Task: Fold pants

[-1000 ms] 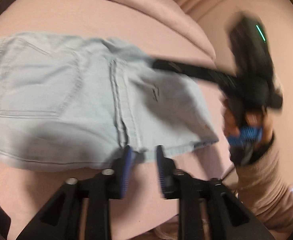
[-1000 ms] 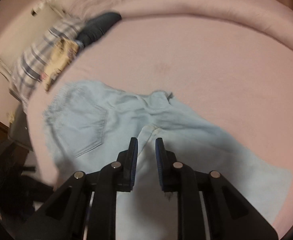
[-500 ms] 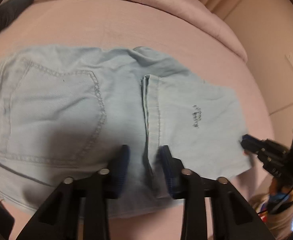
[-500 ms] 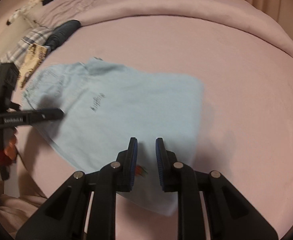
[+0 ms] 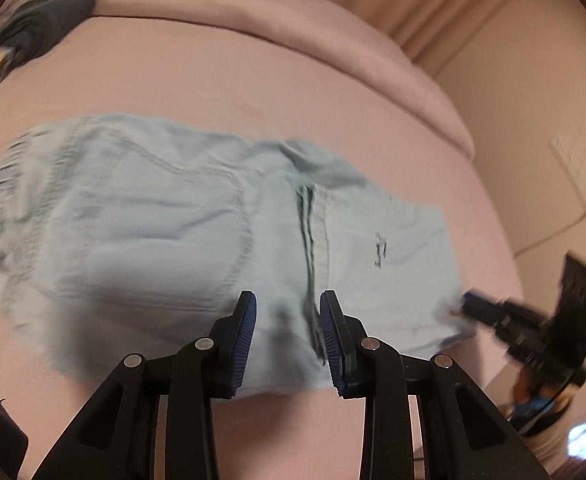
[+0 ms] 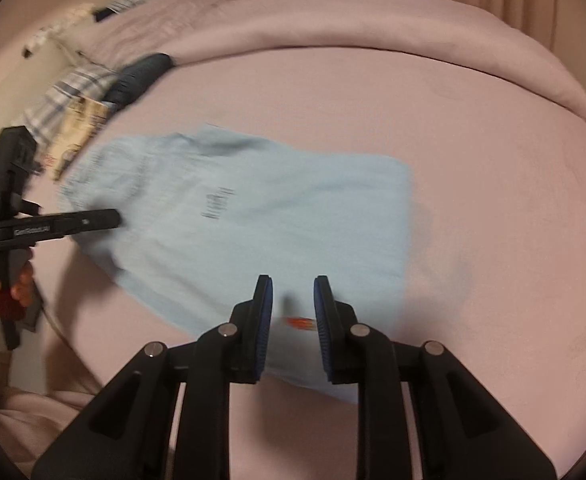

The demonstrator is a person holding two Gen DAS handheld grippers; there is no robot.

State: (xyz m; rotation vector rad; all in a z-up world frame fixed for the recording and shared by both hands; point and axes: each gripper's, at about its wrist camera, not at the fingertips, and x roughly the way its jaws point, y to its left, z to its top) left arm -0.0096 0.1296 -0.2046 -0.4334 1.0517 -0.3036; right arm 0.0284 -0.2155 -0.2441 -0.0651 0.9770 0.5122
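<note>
**Claws spread, pants laid down folded**

Claws first: the left claw [image 5: 288, 326] stands with its jaws spread, holding nothing, poised above the pants [image 5: 213, 240] with the centre seam [image 5: 309, 240] running just beyond its right pad. The right claw [image 6: 292, 322] is likewise spread and empty, over the near edge of the same garment [image 6: 261, 216], a small orange tag [image 6: 301, 323] showing between its pads.

Half a second back both claws were set closer; a second back the cloth lay looser and more sprawled ahead of the right claw. Now both have widened and the pale denim lies ahead of them on the pink bed [image 6: 493, 200] as a squared, stacked shape. My reading is that a fold has just been laid and let go.

Out past the left claw, to its far left, a dark garment [image 5: 41, 24] rests by the plaid pile [image 6: 69, 88].
</note>
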